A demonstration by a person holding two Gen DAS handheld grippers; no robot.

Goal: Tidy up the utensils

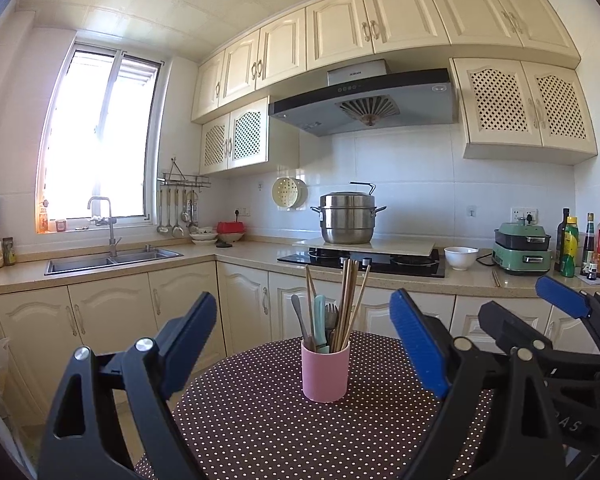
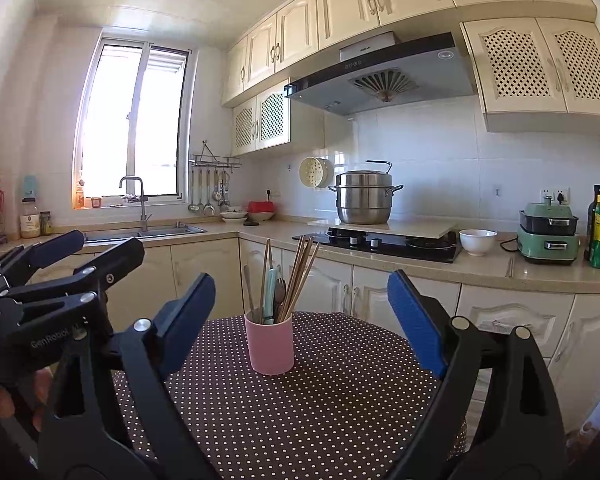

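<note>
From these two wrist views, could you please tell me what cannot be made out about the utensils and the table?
- Utensil ends, both views: hidden inside the pink cup.
- Exact utensil count: handles overlap; chopsticks bunch together.
- Table near edge, both views: blocked by each hand-held gripper's fingers.
- Writing on the counter bottles: too small.

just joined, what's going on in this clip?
A person holds two tongs over a polka-dot table. Both the left tongs and the right tongs are open and hold nothing. A pink cup stands upright on the table with chopsticks, spoons and a fork in it. Nothing is gripped yet.
</note>
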